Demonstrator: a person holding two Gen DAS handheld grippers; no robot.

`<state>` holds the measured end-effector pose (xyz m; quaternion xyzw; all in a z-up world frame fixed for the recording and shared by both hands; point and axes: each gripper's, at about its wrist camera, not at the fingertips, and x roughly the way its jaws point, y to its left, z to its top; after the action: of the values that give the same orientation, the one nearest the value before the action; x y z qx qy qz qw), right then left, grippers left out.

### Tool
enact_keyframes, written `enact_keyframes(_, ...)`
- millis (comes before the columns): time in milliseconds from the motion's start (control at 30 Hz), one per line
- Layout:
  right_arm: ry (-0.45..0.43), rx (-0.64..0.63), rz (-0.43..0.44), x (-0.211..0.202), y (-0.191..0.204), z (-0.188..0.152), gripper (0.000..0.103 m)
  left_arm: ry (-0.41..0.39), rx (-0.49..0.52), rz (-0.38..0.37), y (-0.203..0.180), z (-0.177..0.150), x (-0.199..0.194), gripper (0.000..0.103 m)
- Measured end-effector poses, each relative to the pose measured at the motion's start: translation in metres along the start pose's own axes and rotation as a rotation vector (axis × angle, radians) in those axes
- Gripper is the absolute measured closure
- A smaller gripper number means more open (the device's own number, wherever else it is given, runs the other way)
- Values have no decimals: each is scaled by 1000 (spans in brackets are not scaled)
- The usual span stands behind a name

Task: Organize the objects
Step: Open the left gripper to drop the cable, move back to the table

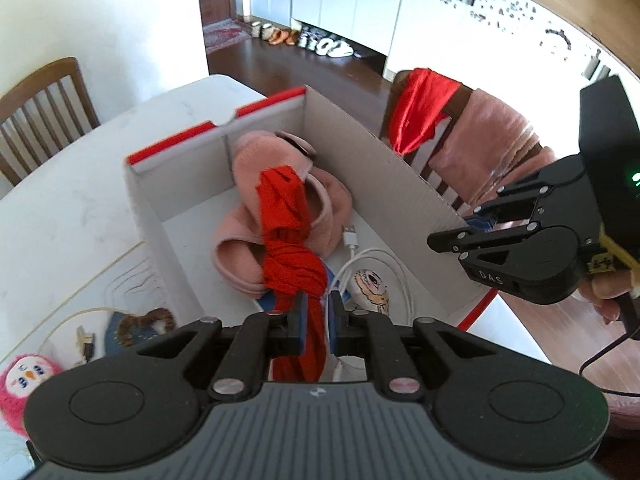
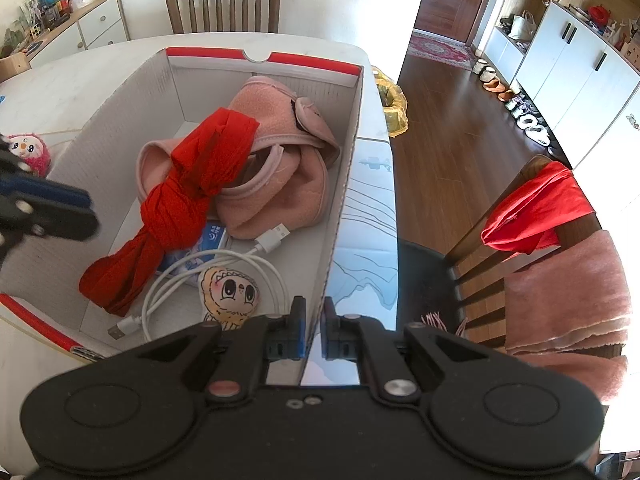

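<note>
The left gripper (image 1: 317, 312) is clamped on one end of a knotted red cloth (image 1: 290, 240), which runs straight ahead from its fingertips into the cardboard box (image 1: 160, 204) on the desk (image 1: 72, 200). From the right wrist view the cloth's near end (image 2: 116, 284) lies on the box floor, so the left grip looks close to that end, though the left gripper itself (image 2: 48, 208) is blurred there.

The cloth is bright red, ribbed, twisted into a thick knot at its middle, and its far end drapes over a pink fleece garment (image 1: 280, 184) piled at the back of the box. Just right of the knot lie a coiled white USB cable (image 1: 372, 264) and a small plush face charm (image 1: 372, 284).

The right gripper (image 2: 313, 322) is pinched shut on the box's right-hand wall (image 2: 340, 216), with the cardboard edge running up between its blue pads (image 2: 295, 332). To the left of the left gripper, outside the box, a pink plush toy (image 1: 24, 380) sits on the desk.
</note>
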<state>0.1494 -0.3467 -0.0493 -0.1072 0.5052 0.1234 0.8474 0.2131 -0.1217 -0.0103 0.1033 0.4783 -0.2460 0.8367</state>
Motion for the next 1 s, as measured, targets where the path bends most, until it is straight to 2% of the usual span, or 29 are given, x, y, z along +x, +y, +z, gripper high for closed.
enact_keyframes(233, -1, -1, -1, 0, -1, -1, 97, -40, -41, 29, 20, -10, -28, 94)
enact_keyframes(400, 0, -1, 0, 0, -1, -1, 97, -63, -110, 58, 46, -23, -46, 92)
enact_keyframes(467, 1, -2, -1, 0, -2, -1, 97, -73, -140, 77, 58, -31, -53, 83)
enact_keyframes(533, 0, -5, -3, -1, -2, -2, 97, -82, -166, 98, 70, -40, -60, 60)
enact_keyframes(567, 2, -8, -6, -1, -2, -2, 98, -88, -178, 112, 75, -45, -63, 52)
enact_keyframes(600, 3, -9, -9, -1, -2, -3, 98, -95, -189, 129, 80, -50, -66, 39)
enact_keyframes(633, 5, -12, -11, -1, -2, -3, 98, -101, -200, 144, 85, -55, -69, 34)
enact_keyframes(767, 8, -14, -14, -1, -2, -4, 98, -90, -255, 184, 106, -71, -73, 32)
enact_keyframes(1000, 10, -14, -15, -2, -1, -5, 98, -54, -371, 256, 139, -105, -66, 21)
